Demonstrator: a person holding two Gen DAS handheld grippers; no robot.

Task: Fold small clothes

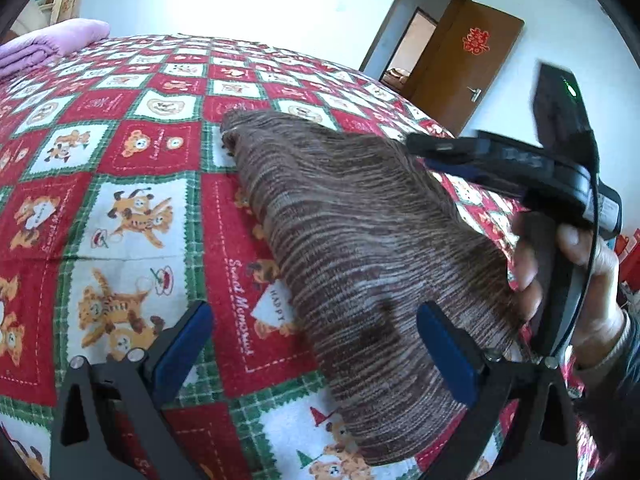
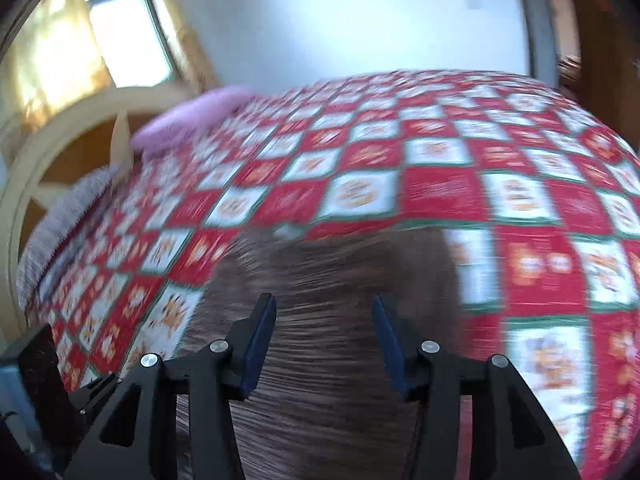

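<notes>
One brown striped knit garment [image 1: 360, 232] lies on the bed, spread over the red, white and green checked quilt [image 1: 120, 152] with its teddy-bear squares. It runs as a long folded strip from near the middle of the quilt toward the near edge of the bed, lying flat and smooth on top.

Left gripper [image 1: 316, 344] hovers low over the near end of that strip, its blue-padded fingers [image 1: 184, 344] spread wide. One finger sits over bare quilt, the other over the knit, and nothing is clamped between them.

Right gripper [image 2: 324, 340] shows up in its own blurred view, fingers [image 2: 260, 344] about half apart above the brown knit, with no fabric pinched between the pads. From the left wrist view, the same tool comes in from the right side, gripped by a person's hand [image 1: 576, 280], its tips reaching over the garment's far edge.

Over at the far corner of the bed, a folded lilac blanket [image 1: 48, 44] rests by the headboard. Beyond the bed's far edge, a brown door [image 1: 472, 64] stands open against the white wall.
</notes>
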